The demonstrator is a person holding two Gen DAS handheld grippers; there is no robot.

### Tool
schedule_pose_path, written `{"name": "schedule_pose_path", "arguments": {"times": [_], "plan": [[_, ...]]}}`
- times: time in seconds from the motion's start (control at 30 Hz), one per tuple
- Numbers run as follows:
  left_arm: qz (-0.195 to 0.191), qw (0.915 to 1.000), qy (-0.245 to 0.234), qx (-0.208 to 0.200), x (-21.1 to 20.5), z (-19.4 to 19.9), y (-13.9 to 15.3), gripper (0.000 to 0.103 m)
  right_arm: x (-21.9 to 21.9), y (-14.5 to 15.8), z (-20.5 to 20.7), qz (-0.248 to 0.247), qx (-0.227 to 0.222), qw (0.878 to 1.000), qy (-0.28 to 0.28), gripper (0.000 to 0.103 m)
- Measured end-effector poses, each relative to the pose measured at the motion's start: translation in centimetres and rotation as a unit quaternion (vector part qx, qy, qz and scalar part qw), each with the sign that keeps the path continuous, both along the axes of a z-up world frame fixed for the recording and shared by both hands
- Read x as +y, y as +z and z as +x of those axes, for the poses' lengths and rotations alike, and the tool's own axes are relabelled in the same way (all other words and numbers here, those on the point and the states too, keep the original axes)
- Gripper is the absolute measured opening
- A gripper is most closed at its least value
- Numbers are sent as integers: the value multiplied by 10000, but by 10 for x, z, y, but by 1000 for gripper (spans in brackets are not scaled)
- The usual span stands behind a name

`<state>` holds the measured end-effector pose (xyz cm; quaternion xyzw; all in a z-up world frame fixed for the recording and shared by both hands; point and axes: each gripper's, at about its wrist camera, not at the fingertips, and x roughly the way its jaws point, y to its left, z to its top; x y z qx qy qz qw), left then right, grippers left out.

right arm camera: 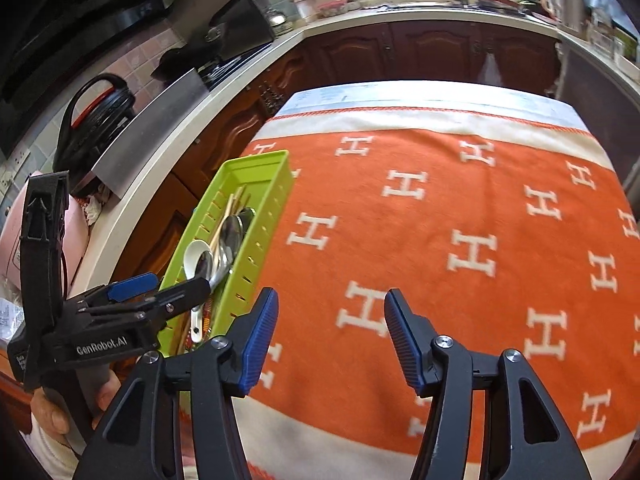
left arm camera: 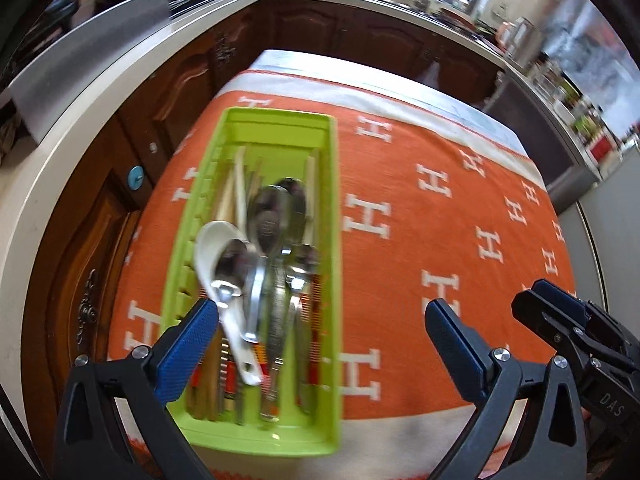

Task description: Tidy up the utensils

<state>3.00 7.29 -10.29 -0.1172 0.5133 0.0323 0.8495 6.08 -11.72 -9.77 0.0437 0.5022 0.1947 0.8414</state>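
A lime green utensil tray [left arm camera: 328, 200] lies on the orange cloth at the table's left side. It holds a white ceramic spoon [left arm camera: 216, 248], several metal spoons [left arm camera: 276, 216], chopsticks [left arm camera: 240, 184] and other utensils. My left gripper [left arm camera: 324, 316] is open and empty, hovering over the tray's near end, with its left finger over the tray. My right gripper [right arm camera: 330, 340] is open and empty above the cloth, right of the tray [right arm camera: 276, 200]. The left gripper [right arm camera: 160, 292] also shows in the right wrist view, and the right gripper [left arm camera: 560, 320] shows at the right of the left wrist view.
The table carries an orange cloth with white H letters [right arm camera: 472, 256]. Dark wood cabinets [left arm camera: 160, 92] and a white countertop [left arm camera: 60, 152] run close along the left and far sides. A cooktop and a black kettle [right arm camera: 96, 116] stand on the counter.
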Motion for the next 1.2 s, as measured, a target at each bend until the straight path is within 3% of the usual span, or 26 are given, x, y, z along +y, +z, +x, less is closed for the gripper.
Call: {"name": "schedule_pose_path", "arguments": {"times": [0.13, 0.33, 0.67, 0.9, 1.0, 1.2], "plan": [[134, 9997, -203, -65, -25, 0, 7, 102, -23, 9, -15, 31, -115, 9997, -204, 64], [233, 9989, -328, -221, -49, -1, 23, 102, -51, 25, -29, 34, -233, 9990, -391, 66], [377, 9949, -449, -819, -73, 1, 77, 102, -79, 71, -30, 118, -410, 9975, -557, 69], [581, 9916, -421, -1072, -85, -9, 101, 102, -79, 96, -42, 325, -523, 9960, -642, 71], [752, 9900, -346, -1142, -87, -14, 106, 102, -75, 103, -52, 194, -705, 9948, -712, 72], [725, 9899, -301, -1181, -85, -22, 108, 102, -75, 113, -67, 94, -925, 9924, -809, 74]]}}
